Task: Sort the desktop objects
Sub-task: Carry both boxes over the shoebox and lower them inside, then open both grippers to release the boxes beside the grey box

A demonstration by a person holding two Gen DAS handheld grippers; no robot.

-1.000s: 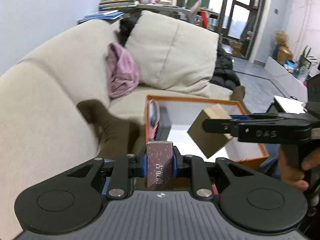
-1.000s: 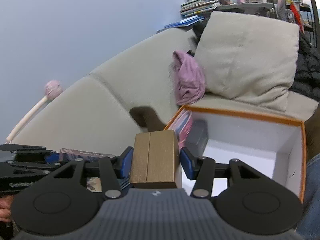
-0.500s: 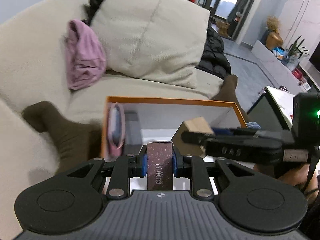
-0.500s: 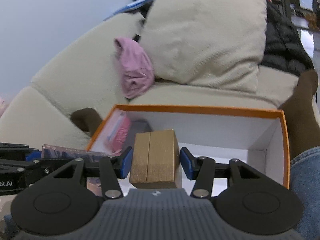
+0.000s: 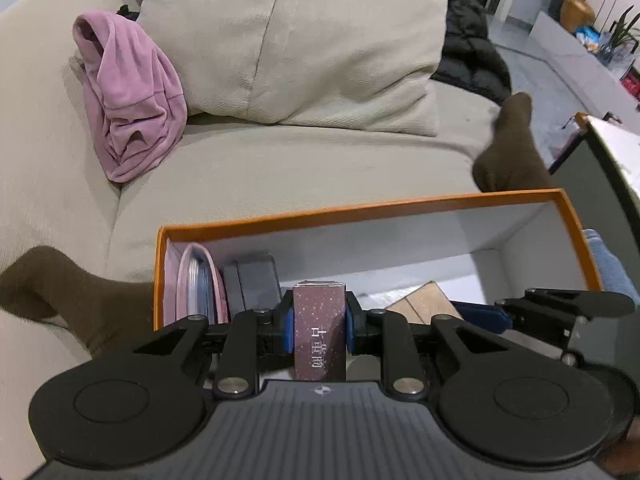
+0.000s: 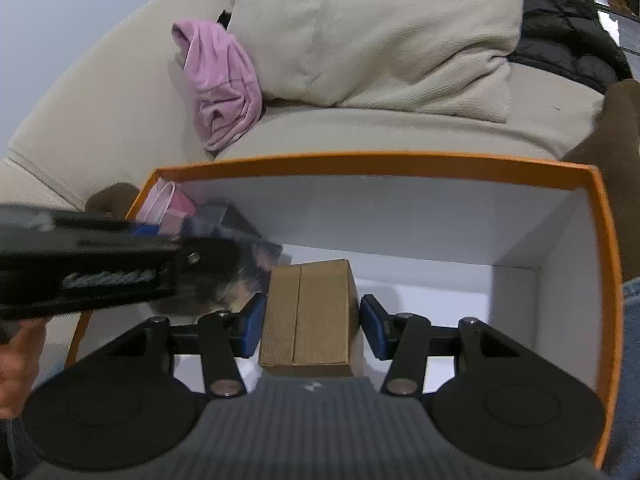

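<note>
My left gripper [image 5: 319, 322] is shut on a small maroon box [image 5: 319, 332] with white characters, held over the left half of an orange box [image 5: 360, 210] with white inner walls. My right gripper [image 6: 310, 330] is shut on a brown cardboard box [image 6: 308, 316], low inside the orange box [image 6: 360, 164] near its white floor. In the left wrist view the cardboard box [image 5: 424, 304] and the right gripper [image 5: 560, 312] show just to the right. In the right wrist view the left gripper [image 6: 120, 264] crosses from the left, blurred.
A pink pouch [image 5: 196, 280] and a dark grey box [image 5: 256, 284] stand against the orange box's left wall. The box rests on a beige sofa [image 5: 280, 168] with a cushion [image 5: 296, 40], a pink cloth [image 5: 132, 96] and a black jacket [image 5: 472, 52]. Feet in brown socks [image 5: 512, 144] flank it.
Both grippers have come down and forward over the orange box, still gripping their boxes. The cardboard box now sits low inside it, and the maroon box hangs beside it.
</note>
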